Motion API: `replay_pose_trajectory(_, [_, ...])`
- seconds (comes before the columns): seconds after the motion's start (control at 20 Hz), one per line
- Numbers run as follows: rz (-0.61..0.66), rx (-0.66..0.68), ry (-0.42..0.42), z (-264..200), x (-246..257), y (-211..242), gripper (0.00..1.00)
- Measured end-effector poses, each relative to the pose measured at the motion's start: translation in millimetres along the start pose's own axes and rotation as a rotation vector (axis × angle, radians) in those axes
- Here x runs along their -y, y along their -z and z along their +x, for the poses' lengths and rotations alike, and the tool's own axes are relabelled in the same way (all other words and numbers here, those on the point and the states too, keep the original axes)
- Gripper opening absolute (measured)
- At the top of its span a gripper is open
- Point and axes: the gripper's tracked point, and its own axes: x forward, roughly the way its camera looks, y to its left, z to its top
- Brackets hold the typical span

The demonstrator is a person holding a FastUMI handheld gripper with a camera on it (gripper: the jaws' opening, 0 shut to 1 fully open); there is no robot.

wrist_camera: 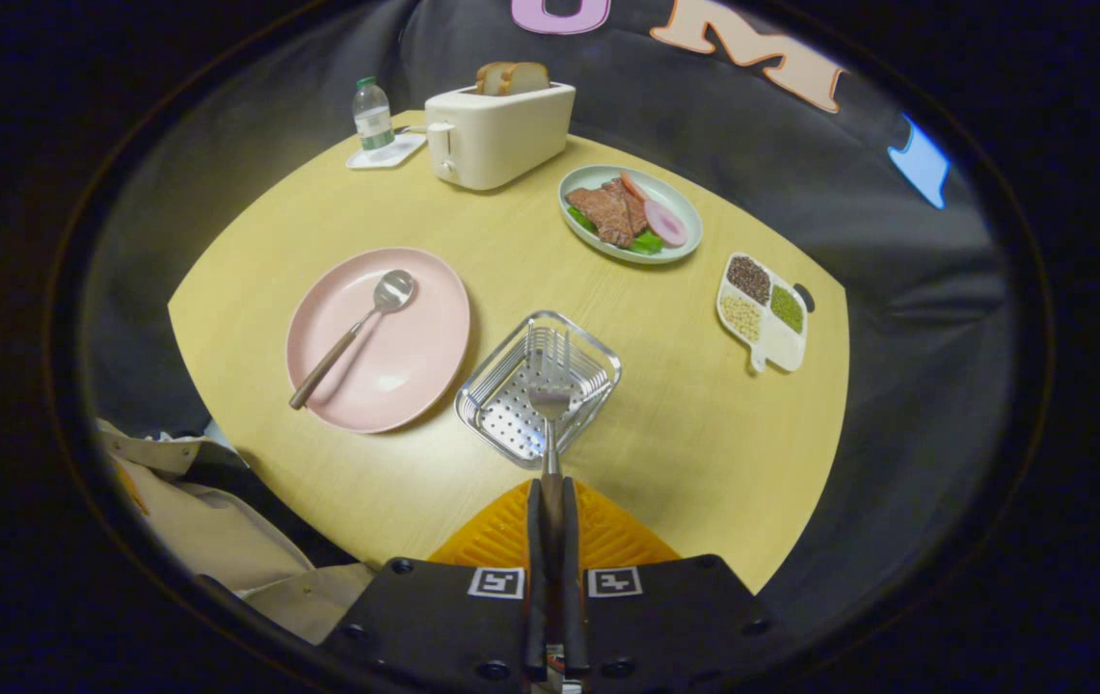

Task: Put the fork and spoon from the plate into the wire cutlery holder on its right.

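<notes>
My tool [550, 501] grips the fork [550, 410] by its handle, tines over the wire cutlery holder [538, 386]. Stiff, light, slippery metal; hold mid-handle.

black gripper [550, 501] body, 2 square markers, screws, cream sleeve [193, 520]

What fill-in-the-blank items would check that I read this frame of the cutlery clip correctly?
1. The hand-held gripper is shut on the handle of the ____.
2. The utensil lying on the pink plate is the ____.
3. The fork has its tines over the wire ____.
4. Slices of bread stick out of the ____ beyond the plate.

Missing words: fork; spoon; cutlery holder; toaster.
</notes>
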Motion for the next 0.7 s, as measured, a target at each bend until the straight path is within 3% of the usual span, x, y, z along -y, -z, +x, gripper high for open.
replay_pose_trajectory(0.5, [0.012,-0.048,-0.026,9.0,-9.3,-5.0,0.1])
replay_pose_trajectory(0.7, [0.042,-0.01,-0.022,9.3,-8.2,-17.0,0.23])
